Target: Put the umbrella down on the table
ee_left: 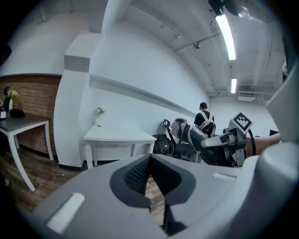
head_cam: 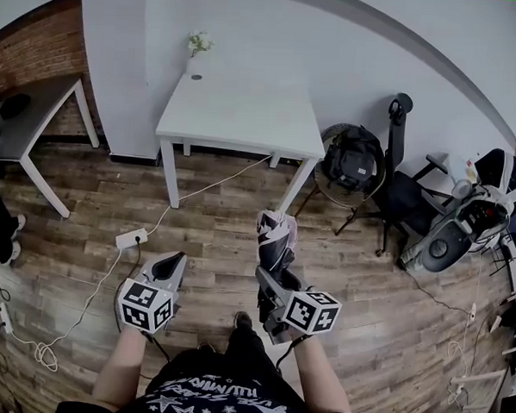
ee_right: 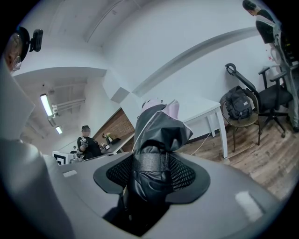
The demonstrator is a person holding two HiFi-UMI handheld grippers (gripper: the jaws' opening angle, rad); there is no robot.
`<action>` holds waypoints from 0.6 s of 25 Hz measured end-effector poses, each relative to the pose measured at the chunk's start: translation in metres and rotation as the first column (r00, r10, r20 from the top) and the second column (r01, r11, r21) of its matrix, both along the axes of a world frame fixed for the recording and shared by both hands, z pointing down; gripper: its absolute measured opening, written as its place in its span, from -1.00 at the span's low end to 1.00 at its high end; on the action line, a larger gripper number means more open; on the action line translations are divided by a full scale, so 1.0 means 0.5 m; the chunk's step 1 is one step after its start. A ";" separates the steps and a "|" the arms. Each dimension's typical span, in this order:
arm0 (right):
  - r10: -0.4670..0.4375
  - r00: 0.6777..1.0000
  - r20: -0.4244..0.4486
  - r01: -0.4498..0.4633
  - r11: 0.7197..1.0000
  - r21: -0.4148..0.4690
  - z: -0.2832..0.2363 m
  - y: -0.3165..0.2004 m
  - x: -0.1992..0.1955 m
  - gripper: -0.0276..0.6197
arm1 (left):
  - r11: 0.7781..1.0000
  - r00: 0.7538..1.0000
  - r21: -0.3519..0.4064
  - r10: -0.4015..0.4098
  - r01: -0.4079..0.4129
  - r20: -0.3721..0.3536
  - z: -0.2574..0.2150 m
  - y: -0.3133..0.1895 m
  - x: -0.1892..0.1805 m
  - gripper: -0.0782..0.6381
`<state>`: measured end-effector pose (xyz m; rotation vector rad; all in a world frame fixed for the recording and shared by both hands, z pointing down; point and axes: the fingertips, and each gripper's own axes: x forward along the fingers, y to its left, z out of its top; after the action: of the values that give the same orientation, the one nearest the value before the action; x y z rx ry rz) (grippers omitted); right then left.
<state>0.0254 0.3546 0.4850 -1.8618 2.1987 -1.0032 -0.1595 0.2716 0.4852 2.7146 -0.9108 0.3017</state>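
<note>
We hold the folded grey-and-pink fabric umbrella (head_cam: 276,234) in our right gripper (head_cam: 270,271), the jaws clamped on its strapped middle. It sits at the centre of the head view, above the wooden plank floor (head_cam: 205,233) and well apart from the white rectangular tabletop (head_cam: 237,114) in the upper middle of the frame. Our left gripper (head_cam: 174,262), lower left of centre, has its jaws closed together with nothing between them. A white power strip (head_cam: 131,237) lies on the floor just upper left of it.
</note>
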 end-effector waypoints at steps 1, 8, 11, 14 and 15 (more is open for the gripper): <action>-0.002 1.000 -0.002 0.002 1.000 -0.001 0.000 0.001 -0.001 -0.17 | 1.000 1.000 0.000 0.002 -0.002 0.002 0.001 0.001 -0.001 -0.77; 0.000 1.000 0.007 0.001 1.000 -0.023 0.015 -0.009 0.017 -0.16 | 1.000 1.000 -0.025 0.008 -0.008 0.009 0.018 0.000 0.016 -0.77; 0.005 0.999 0.041 -0.004 0.999 -0.035 0.032 -0.028 0.023 -0.16 | 0.999 1.000 -0.037 0.000 0.001 0.011 0.027 -0.017 0.019 -0.77; 0.001 0.998 0.059 0.001 0.999 -0.044 0.047 -0.054 0.027 -0.16 | 0.999 1.000 -0.034 -0.004 0.005 0.025 0.029 -0.035 0.019 -0.77; -0.001 0.998 0.061 0.004 0.999 -0.044 0.051 -0.065 0.030 -0.16 | 1.000 1.000 -0.030 -0.007 0.008 0.029 0.029 -0.042 0.019 -0.77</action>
<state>0.0401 0.3221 0.5103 -1.8213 2.1626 -1.1029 -0.1500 0.2505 0.4995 2.6855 -0.9163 0.3511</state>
